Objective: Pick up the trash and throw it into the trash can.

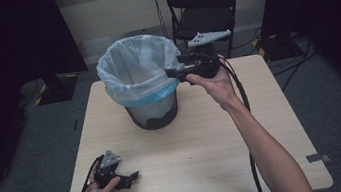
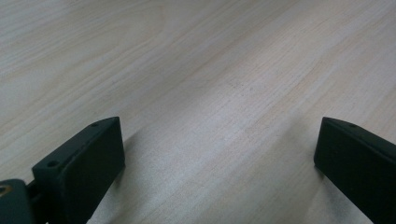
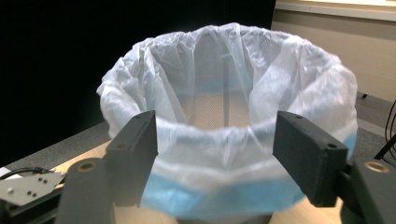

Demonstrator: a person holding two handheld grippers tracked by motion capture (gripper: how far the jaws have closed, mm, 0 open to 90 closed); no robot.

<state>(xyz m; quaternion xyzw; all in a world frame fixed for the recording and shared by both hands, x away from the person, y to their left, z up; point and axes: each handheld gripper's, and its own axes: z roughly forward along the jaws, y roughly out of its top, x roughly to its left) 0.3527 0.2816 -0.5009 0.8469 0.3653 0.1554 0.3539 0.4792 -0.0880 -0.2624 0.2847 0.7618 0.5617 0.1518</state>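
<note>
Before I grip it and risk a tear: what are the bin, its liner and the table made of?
Liner: thin, translucent, crinkled white plastic film with a blue band. Bin: dark, likely metal mesh, seen through the liner. Table: pale matt wood-grain, perhaps laminate.

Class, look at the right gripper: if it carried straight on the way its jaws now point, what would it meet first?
Most likely the white bag liner folded over the rim of the bin. The right gripper points at it with jaws open, very near the rim, though whether they already touch is unclear.
</note>
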